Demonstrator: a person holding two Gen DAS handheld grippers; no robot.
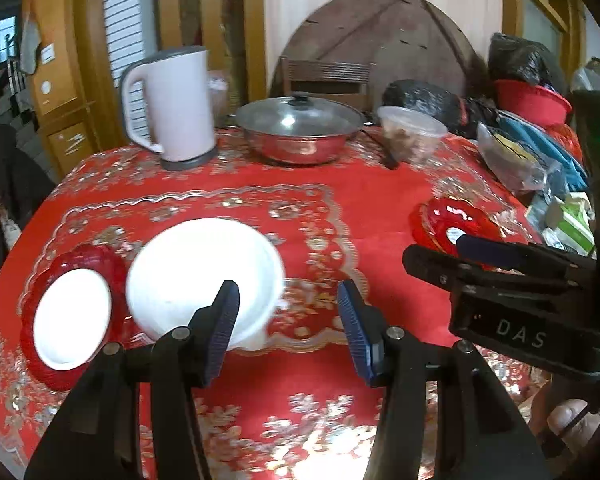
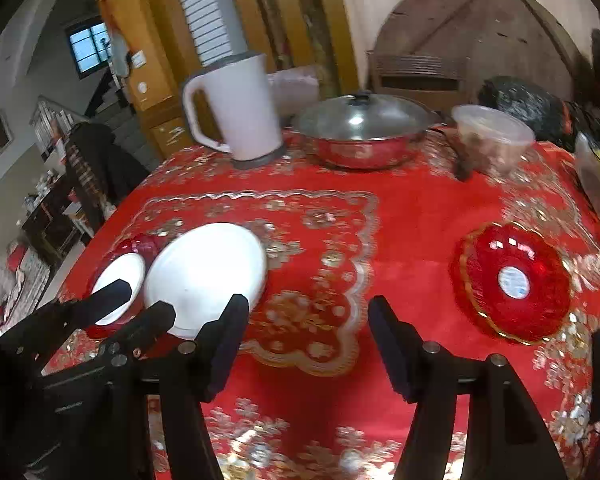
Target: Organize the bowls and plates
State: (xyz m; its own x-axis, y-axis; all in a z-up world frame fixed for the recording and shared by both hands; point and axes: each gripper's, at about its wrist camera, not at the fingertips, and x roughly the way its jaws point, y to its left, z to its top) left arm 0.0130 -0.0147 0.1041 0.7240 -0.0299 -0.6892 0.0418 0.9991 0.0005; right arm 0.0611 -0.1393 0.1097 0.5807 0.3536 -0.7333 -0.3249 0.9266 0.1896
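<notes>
centre of the counter (image 2: pixel 400 232) is bare cloth, open lane between white plate (image 2: pixel 206 276) on the left and red glass dish (image 2: pixel 514 280) on the right. back edge blocked by kettle (image 2: pixel 236 108), lidded pan (image 2: pixel 364 132), plastic tub (image 2: pixel 492 140). right edge is bag clutter (image 1: pixel 520 152).

The near edge of the white bowl (image 1: pixel 204 276) is hidden behind a finger of the left gripper (image 1: pixel 288 332). A small white dish (image 1: pixel 72 318) covers most of the red dish (image 1: pixel 80 264) under it. The right gripper (image 1: pixel 452 256) blocks part of the red glass plate (image 1: pixel 440 216). The contents of the lidded plastic tub (image 1: pixel 412 132) are too blurred to identify. Bags (image 1: pixel 528 152) at the right edge are cut off.
</notes>
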